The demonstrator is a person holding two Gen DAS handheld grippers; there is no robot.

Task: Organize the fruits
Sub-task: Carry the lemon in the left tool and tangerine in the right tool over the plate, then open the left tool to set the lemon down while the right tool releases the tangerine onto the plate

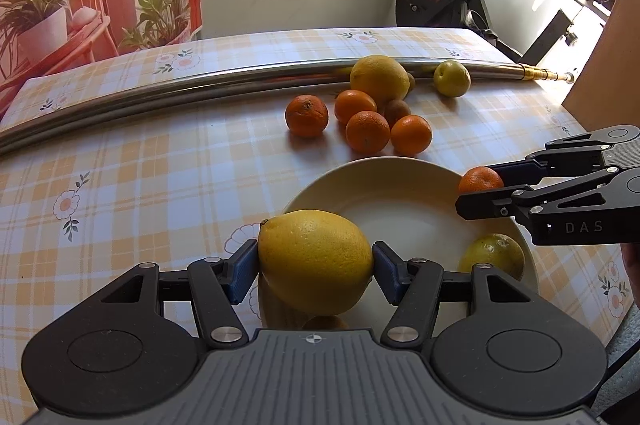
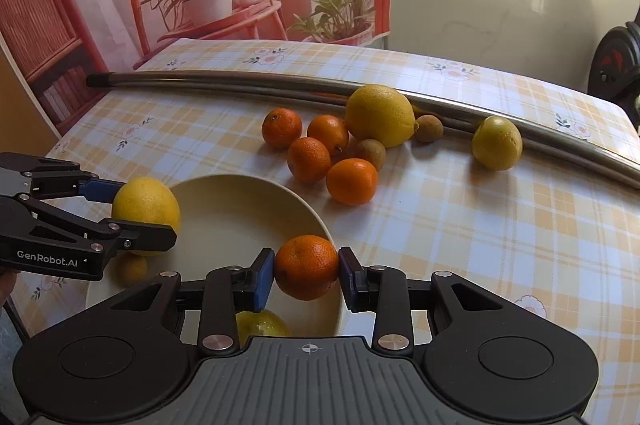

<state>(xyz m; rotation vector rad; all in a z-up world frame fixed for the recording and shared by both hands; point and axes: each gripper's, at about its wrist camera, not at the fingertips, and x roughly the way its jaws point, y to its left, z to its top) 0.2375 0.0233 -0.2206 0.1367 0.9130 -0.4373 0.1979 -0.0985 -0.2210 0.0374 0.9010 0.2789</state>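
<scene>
Left wrist view: left gripper [image 1: 316, 261] clamps a lemon [image 1: 315, 261] over the plate [image 1: 400, 181]; right gripper [image 2: 307, 271] clamps an orange [image 2: 307, 267] at its rim.
Each should lower fruit into bare plate areas before releasing; 4 oranges remain on the desk [image 2: 480, 225].

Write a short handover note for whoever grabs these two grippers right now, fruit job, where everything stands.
Left gripper: shut on a big lemon, held over the near rim of the plate.
Right gripper: shut on an orange, held over the plate's right rim.
Done: one yellow-green fruit already lies in the plate.
Left: set both held fruits down in the plate, then fetch the rest from the table: four oranges, a second large lemon, a yellow-green fruit by the metal rod, and small brown fruits.
</scene>
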